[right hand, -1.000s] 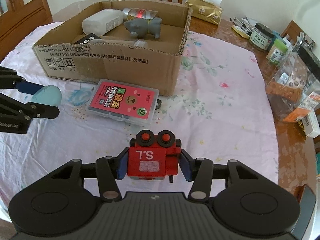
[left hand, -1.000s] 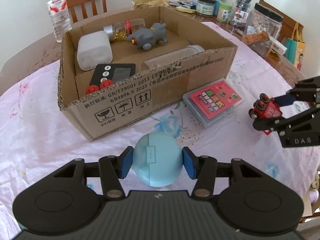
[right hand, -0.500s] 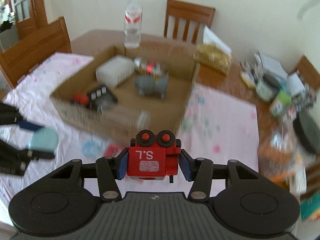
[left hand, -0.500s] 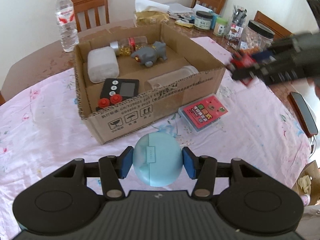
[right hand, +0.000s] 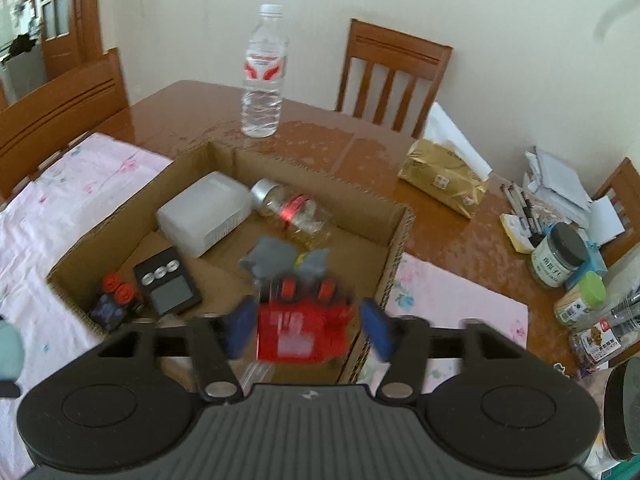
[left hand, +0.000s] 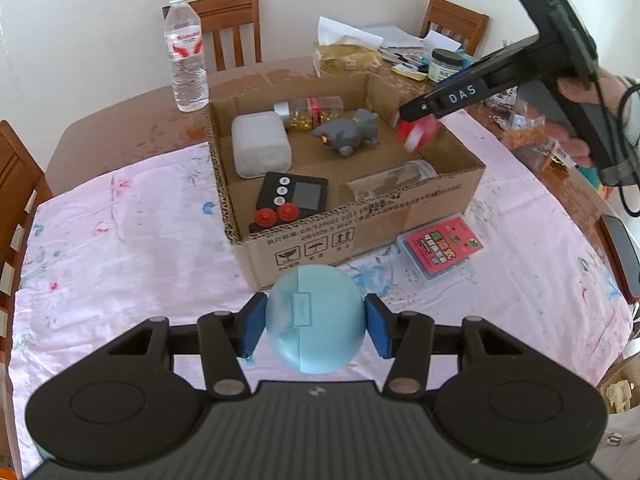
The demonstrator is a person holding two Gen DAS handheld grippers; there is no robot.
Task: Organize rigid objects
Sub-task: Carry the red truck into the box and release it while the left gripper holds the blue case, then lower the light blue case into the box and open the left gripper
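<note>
Two grippers, one corrugated cardboard box (left hand: 360, 216).
Left gripper (left hand: 315, 325) clamps a smooth rounded blue case (left hand: 316, 322) near the box; right gripper (right hand: 306, 326) is opening, blurred boxy red toy (right hand: 302, 326) between pads, above the box.

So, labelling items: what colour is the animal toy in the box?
Grey, clearest in the left wrist view.

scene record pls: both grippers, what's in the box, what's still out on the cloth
left gripper: shut on light blue round case, above the cloth in front of the box
right gripper: over the box, jaws opening, red toy block between them, pads clear of it
cardboard box: white container, capsule bottle, grey toy animal, black timer, dark toy with red knobs, clear jar
on cloth: red card case, right of the box
</note>
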